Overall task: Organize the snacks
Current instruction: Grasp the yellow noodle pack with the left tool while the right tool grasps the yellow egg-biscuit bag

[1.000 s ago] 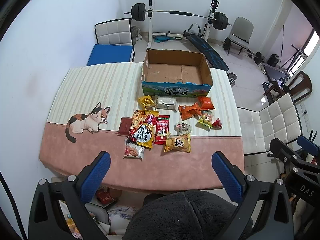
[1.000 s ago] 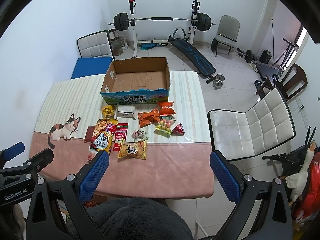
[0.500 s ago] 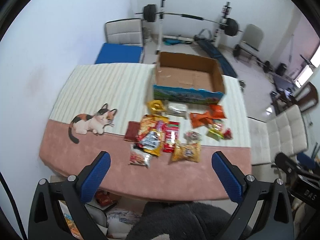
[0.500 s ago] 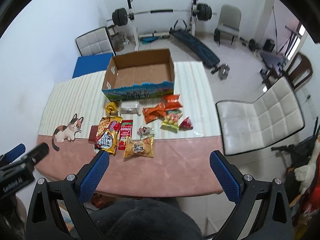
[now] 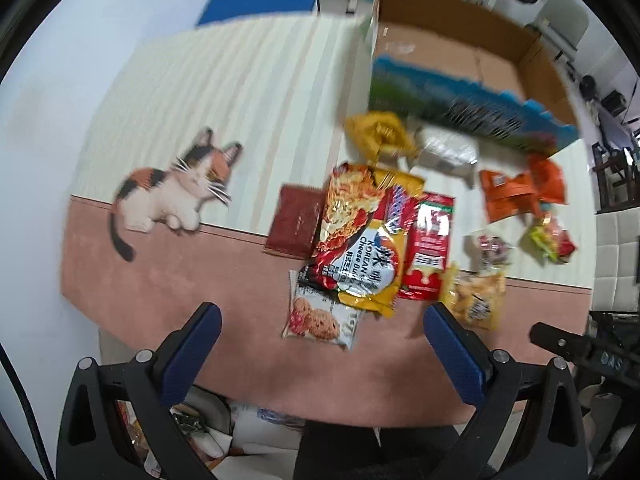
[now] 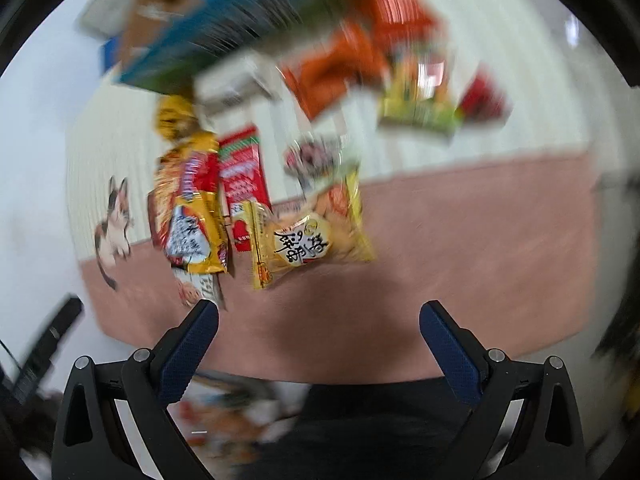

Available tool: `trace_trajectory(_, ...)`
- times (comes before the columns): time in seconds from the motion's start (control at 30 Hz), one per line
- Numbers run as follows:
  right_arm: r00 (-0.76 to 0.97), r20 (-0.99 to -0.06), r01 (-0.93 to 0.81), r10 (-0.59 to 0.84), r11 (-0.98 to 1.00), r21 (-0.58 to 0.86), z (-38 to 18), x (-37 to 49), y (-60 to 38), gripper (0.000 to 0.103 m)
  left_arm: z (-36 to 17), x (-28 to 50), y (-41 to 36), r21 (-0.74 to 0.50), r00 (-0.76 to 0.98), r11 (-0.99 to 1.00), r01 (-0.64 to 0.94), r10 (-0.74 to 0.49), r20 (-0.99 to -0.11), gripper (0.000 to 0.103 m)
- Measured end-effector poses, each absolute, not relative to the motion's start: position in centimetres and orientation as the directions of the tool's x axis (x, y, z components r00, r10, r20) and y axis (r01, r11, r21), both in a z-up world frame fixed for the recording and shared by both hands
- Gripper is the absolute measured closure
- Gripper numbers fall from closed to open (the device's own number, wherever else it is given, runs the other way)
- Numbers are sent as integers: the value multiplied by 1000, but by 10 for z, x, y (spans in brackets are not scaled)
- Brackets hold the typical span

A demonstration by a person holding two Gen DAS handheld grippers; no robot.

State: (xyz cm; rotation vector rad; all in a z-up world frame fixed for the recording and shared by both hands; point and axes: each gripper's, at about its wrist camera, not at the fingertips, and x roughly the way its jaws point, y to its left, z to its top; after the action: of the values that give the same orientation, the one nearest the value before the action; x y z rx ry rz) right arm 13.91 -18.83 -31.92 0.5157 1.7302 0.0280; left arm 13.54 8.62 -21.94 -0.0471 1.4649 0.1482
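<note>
**Both claws drop low over the snacks**

Half a second ago both cameras saw the whole bench and the room behind it. Now the snacks fill both views, and the right wrist view is smeared with blur.

The left claw [image 5: 320, 332] is wide apart and holds nothing. The cookie pack [image 5: 318, 317] lies in the gap between its blue fingers [image 5: 192, 350], at the lower middle of the left view. The right claw [image 6: 319, 330] is also wide apart and empty. The yellow cracker bag [image 6: 306, 240] sits just above its gap.

The bench [image 5: 224, 280] has a pink band along its near edge and cream stripes farther up. The bare pink band to the left of the snacks, below the cat picture [image 5: 176, 190], is open room. In the right view the pink band to the right of the cracker bag is bare too. The cookie pack lies close to the near edge.

The cardboard box [image 5: 464, 60] stands at the upper right of the left view, open on top, with nothing in it that I can see. All the snacks lie below it on the bench.

Counted in the left view: one box, one cat picture, one big noodle bag [image 5: 360, 240], one red packet [image 5: 426, 254], one dark red flat pack [image 5: 294, 222], one cookie pack and two orange bags [image 5: 520, 192]. The small packs at the right are too blurry to count.
</note>
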Motion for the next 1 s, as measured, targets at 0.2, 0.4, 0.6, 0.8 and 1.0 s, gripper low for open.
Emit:
trace_trajectory(0.2,-177,-830,621,528,714,322,-412,140,-187,2,-281,176,93,40,4,991,-129,40,-999,0)
trace_trajectory(0.4,-114,-780,804,615,518,291,-462,135,-179,16,-313,204,95,24,-41,994,-108,19,-999,0)
trace_trajectory(0.6,-223,-849,642,479,727,242,-454,144,-158,35,-343,219,89,-49,-112,998,-50,-54,-992,0)
trace_trajectory(0.8,-318,-937,209,147,974,82,-434,155,-125,35,-376,226,78,-29,-162,999,30,-24,-986,0)
trace_trajectory(1.0,-287,-947,203,146,975,89,-427,152,-101,16,-405,230,75,-26,-186,997,68,-13,-982,0)
